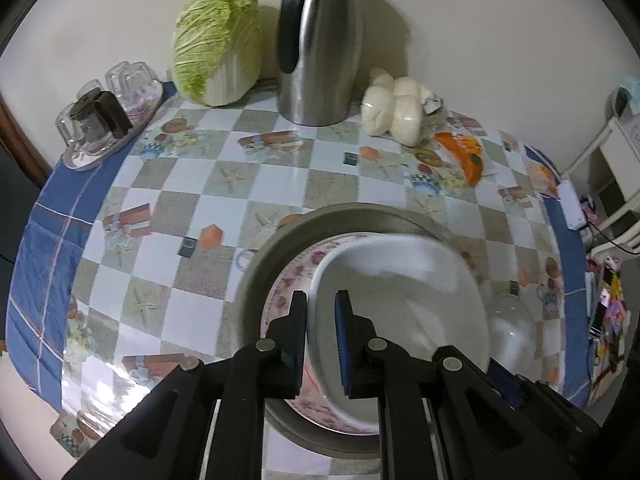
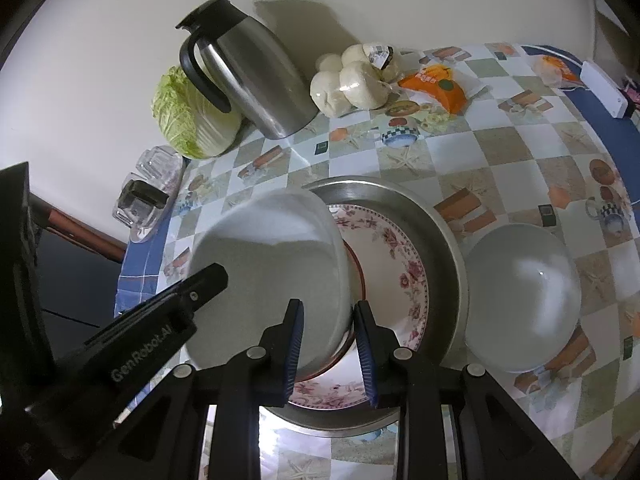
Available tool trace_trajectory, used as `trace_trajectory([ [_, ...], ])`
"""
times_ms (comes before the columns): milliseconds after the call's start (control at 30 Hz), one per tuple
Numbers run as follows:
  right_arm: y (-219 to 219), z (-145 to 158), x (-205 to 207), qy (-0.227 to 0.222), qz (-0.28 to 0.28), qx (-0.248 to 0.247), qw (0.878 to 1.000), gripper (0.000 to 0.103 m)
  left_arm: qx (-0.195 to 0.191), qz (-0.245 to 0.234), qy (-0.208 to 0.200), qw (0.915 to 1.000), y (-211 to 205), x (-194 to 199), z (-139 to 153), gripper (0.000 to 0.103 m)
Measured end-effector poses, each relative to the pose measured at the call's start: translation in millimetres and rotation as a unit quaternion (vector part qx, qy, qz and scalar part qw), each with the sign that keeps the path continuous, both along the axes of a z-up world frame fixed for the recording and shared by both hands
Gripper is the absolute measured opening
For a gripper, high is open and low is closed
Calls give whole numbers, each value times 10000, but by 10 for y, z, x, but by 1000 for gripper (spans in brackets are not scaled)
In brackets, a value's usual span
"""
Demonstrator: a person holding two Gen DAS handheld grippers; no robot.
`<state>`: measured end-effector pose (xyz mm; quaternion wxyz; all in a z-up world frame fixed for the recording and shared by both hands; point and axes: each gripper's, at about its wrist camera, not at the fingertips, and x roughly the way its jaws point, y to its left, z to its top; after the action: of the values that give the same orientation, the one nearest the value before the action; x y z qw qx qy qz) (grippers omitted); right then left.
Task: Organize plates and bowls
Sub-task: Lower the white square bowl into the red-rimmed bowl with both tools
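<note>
Left to right: the left gripper [image 1: 321, 300] clamps the left rim of the white dish [image 1: 400, 292] between nearly closed jaws; its lower edge is cut off behind the linkage. The right gripper [image 2: 327, 312] holds the opposite rim [image 2: 344, 280] in a narrow grip — the dish wall sits between the blue pads. The dish hangs tilted over the floral plate [image 2: 400, 256], which lies in the metal pan [image 2: 448, 240]; contact cannot be determined. A white bowl [image 2: 524, 296] sits just beside the pan — blurred in the left view.

Prob. home kitchen, cabbage [image 1: 218, 46], thermos [image 1: 320, 48], buns [image 1: 396, 106]
</note>
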<state>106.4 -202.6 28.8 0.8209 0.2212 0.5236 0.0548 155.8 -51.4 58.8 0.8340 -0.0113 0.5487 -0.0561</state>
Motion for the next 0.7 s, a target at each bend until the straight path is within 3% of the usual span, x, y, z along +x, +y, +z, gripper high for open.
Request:
trace_trajectory([
  [400, 34, 13, 8, -14, 32, -43, 10000, 29, -337, 143, 143, 9992, 131, 29, -13, 18],
  [533, 22, 34, 1, -31, 22, -138, 9999, 48, -524, 288, 218, 9980, 217, 40, -23, 43],
  [700, -68, 58, -17, -49, -114, -179, 9998, 49, -624, 459, 219, 9968, 333, 41, 5, 44],
])
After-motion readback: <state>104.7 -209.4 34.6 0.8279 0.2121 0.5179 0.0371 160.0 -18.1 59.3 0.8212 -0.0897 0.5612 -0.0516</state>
